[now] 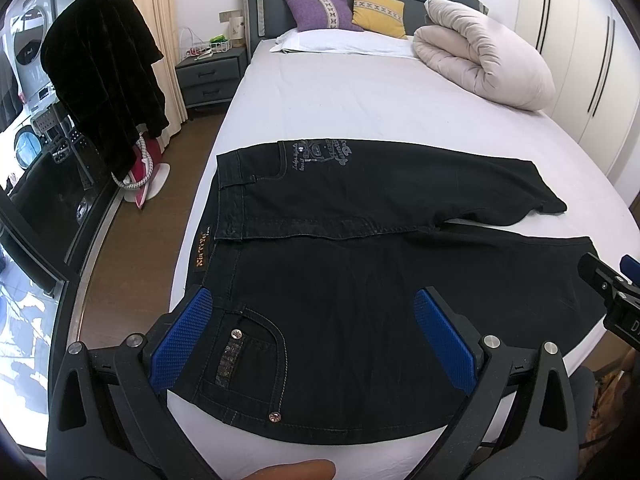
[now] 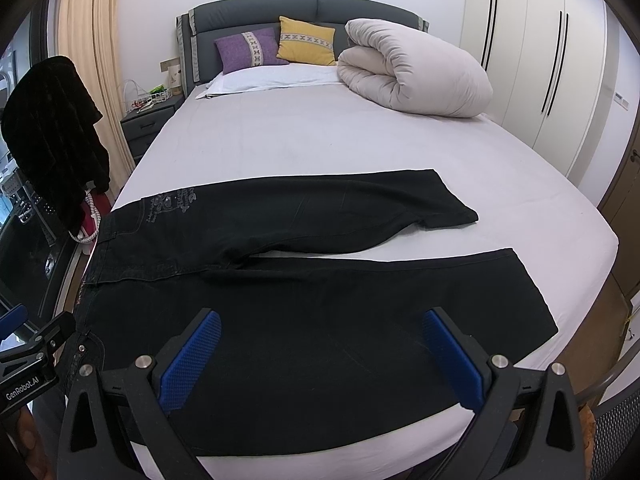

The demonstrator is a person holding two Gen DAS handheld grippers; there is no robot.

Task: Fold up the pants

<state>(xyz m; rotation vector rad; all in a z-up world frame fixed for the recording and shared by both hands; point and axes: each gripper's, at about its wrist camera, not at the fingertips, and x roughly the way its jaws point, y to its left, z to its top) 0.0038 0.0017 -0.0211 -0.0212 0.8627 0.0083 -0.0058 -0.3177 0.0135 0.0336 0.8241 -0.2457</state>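
Black jeans [image 1: 360, 264] lie flat across the near end of the bed, waistband to the left, both legs spread to the right; they also show in the right wrist view [image 2: 320, 304]. My left gripper [image 1: 316, 304] is open above the waist and front pocket, holding nothing. My right gripper [image 2: 320, 324] is open above the near leg, holding nothing. The right gripper also shows at the right edge of the left wrist view [image 1: 612, 284]. The left gripper shows at the left edge of the right wrist view [image 2: 32, 344].
The bed sheet [image 1: 360, 100] stretches away to the headboard. A rolled beige duvet [image 1: 484, 52] and purple and yellow cushions [image 1: 344, 10] sit at the far end. A dark garment [image 1: 100, 72] hangs on the left by a nightstand [image 1: 210, 76]. Wardrobe doors [image 2: 552, 60] stand on the right.
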